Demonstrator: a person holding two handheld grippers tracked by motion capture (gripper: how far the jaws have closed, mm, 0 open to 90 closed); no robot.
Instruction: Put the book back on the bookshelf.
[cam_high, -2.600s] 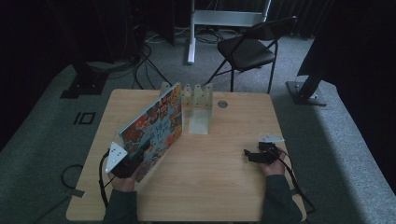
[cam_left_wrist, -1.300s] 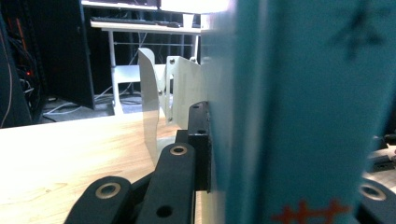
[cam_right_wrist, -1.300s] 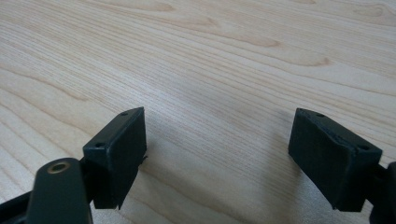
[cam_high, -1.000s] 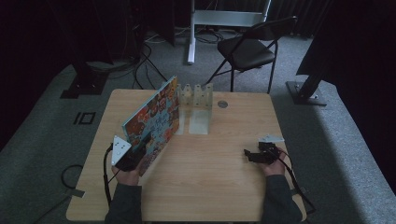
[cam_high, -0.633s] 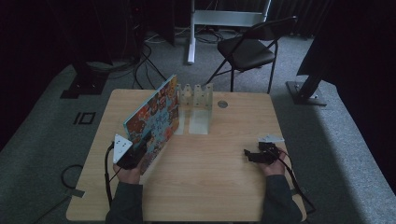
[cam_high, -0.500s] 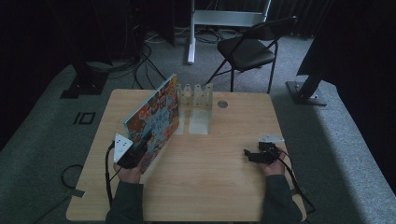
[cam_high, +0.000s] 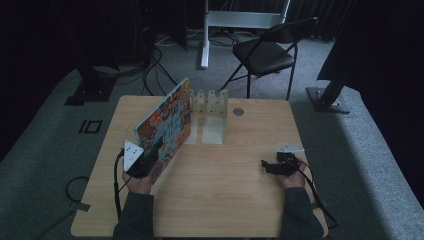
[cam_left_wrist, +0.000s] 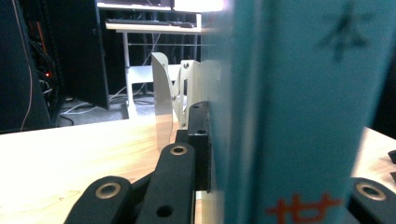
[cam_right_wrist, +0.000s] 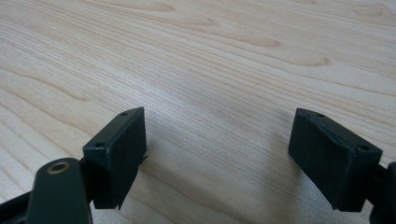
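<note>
Picture book (cam_high: 167, 122) tipped upright since earlier frames, left gripper (cam_high: 141, 161) pinching its near end; slot in rack (cam_high: 207, 100) looks next; right gripper (cam_high: 272, 166) spread, idle on table (cam_high: 235, 200).

Materials, quick pass
Table (cam_high: 215, 200) is showing pale matt wood grain; book (cam_high: 165, 127) cover is looking glossy printed paper; rack (cam_high: 212, 107) is reading as smooth whitish plastic.

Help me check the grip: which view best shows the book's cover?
The high view: the book stands on edge, its colourful cover facing the camera. The left gripper view gives its teal spine between the jaws; the right gripper view faces bare table.
</note>
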